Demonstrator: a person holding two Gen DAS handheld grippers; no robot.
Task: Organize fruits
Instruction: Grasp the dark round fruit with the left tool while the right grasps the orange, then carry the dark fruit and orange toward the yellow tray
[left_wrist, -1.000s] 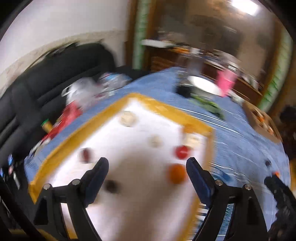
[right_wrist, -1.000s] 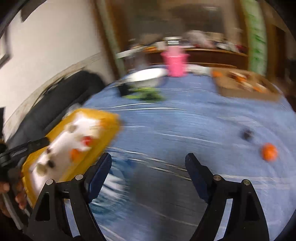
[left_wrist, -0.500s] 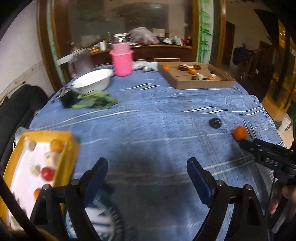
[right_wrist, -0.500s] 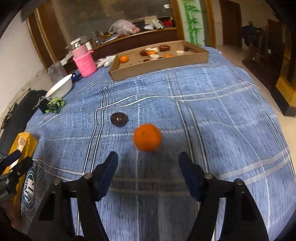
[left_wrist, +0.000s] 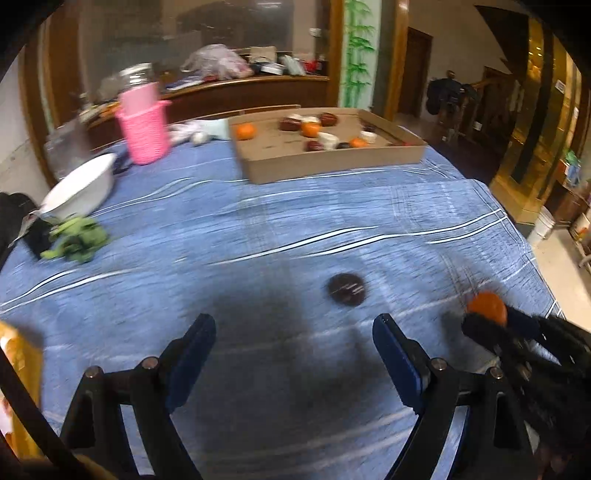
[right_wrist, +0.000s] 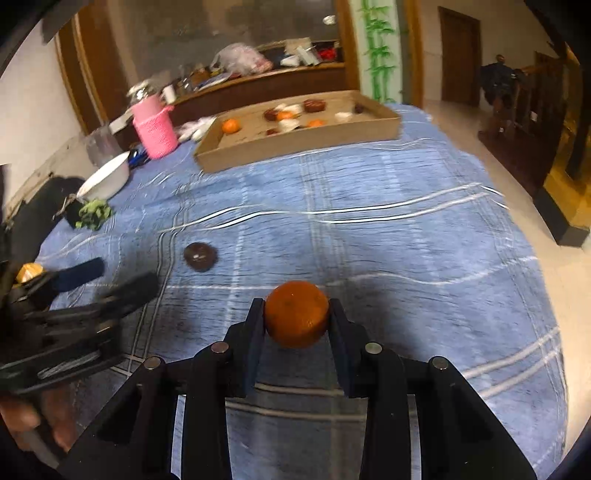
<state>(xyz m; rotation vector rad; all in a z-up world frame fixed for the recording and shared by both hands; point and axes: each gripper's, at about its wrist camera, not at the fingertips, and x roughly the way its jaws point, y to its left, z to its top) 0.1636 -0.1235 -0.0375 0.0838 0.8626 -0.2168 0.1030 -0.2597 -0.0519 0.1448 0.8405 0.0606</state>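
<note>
Beyond our jaws the cardboard tray (left_wrist: 332, 162) already holds several fruits. Our right gripper (right_wrist: 296, 314), jaws just closing, pinches the orange (right_wrist: 296, 314); our left gripper (left_wrist: 293, 354) gapes empty, the dark fruit (left_wrist: 347, 290) just ahead, unsorted.

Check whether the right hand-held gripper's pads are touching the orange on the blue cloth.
Touching. In the right wrist view both pads of the right hand-held gripper, which have just been closing, press against the sides of the orange, with no gap on either side.
</note>
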